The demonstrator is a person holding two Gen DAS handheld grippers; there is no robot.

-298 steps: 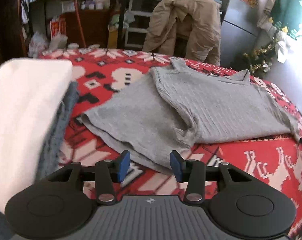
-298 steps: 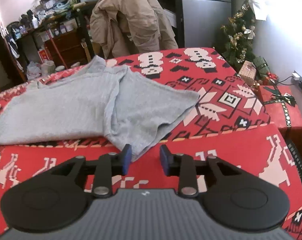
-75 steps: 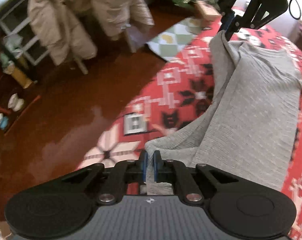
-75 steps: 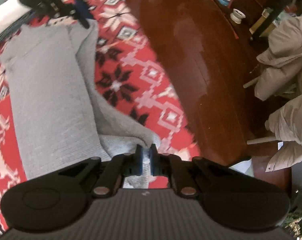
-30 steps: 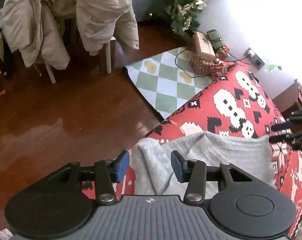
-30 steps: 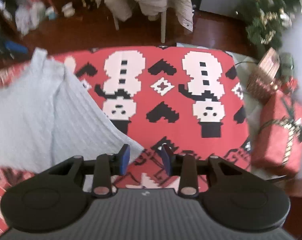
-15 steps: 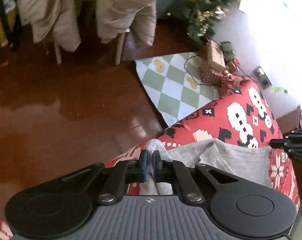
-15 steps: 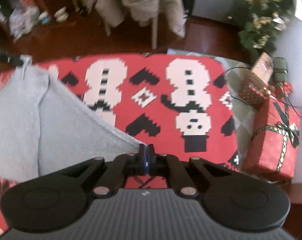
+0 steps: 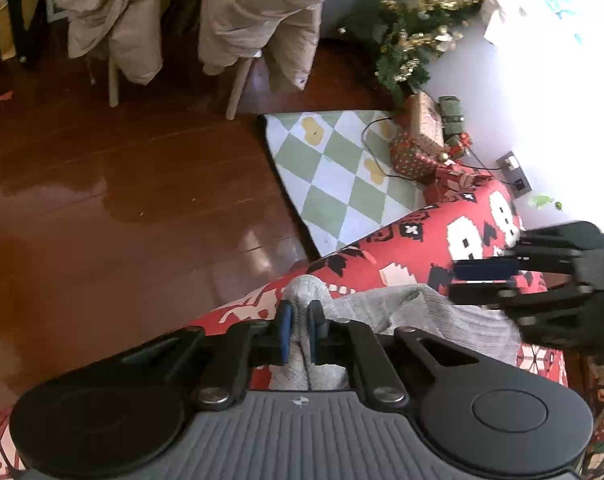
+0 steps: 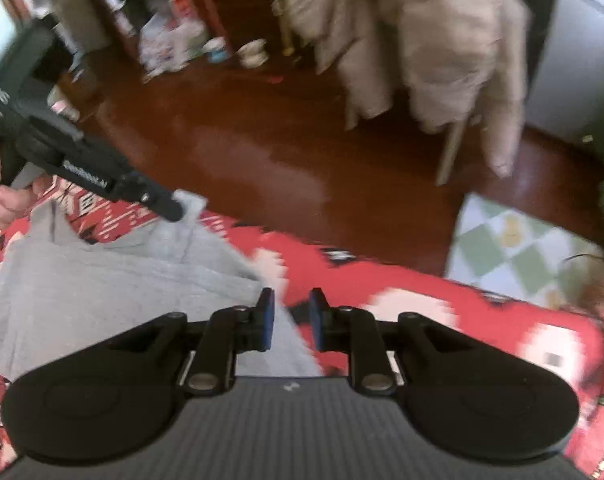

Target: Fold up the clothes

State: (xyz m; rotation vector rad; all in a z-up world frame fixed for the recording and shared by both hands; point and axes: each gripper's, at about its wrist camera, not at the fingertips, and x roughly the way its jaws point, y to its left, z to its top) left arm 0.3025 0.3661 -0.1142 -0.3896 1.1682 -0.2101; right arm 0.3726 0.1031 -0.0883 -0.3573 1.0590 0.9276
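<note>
There is one grey sweater (image 9: 453, 320) on the one red blanket (image 9: 413, 248). Two grippers show: the left gripper (image 9: 298, 330) and the right gripper (image 10: 289, 318). Past the blanket's far edge lies one green and white checked mat (image 9: 341, 172). Two beige coats (image 9: 258, 16) hang beyond the mat. One little Christmas tree (image 9: 417, 44) stands beside the mat.

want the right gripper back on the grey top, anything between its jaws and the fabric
Nothing visible stands in the way. The right gripper, whose jaws have just been opening, is empty above the hem of the grey top on the red blanket. The left gripper pinches a far corner, well aside.
</note>
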